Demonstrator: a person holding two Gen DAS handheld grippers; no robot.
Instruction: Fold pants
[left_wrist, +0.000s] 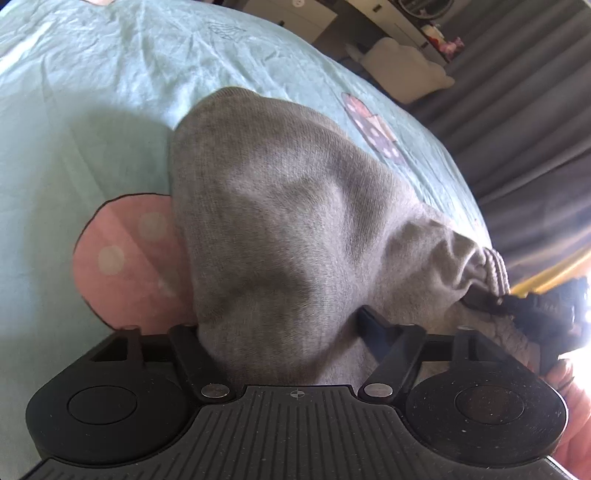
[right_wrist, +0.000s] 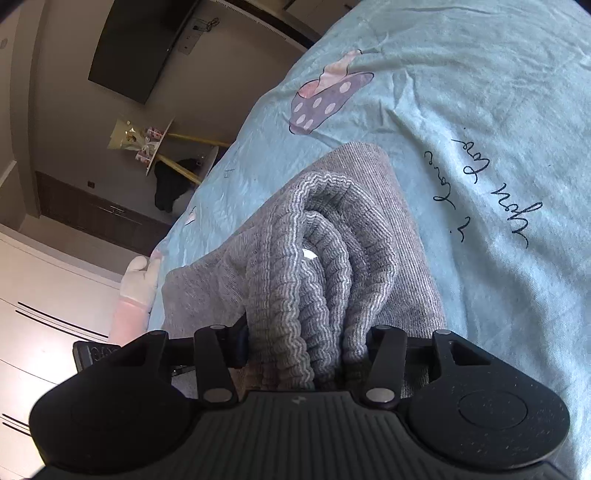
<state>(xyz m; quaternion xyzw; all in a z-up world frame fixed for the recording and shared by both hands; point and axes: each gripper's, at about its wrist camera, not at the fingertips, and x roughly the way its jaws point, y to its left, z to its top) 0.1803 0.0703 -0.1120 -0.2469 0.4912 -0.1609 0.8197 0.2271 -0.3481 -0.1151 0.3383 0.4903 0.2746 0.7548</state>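
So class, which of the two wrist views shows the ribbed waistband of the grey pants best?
The right wrist view: the ribbed waistband fills the centre, bunched in folds that run down between the right tool's fingers. The left wrist view shows only a small striped patch of the waistband at the right edge, past the smooth grey fabric.

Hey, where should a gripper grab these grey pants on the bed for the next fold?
Probably the ribbed waistband: it is bunched into thick ridges and stands clear of the bedsheet. Come from its open end, where the right gripper already clamps it.
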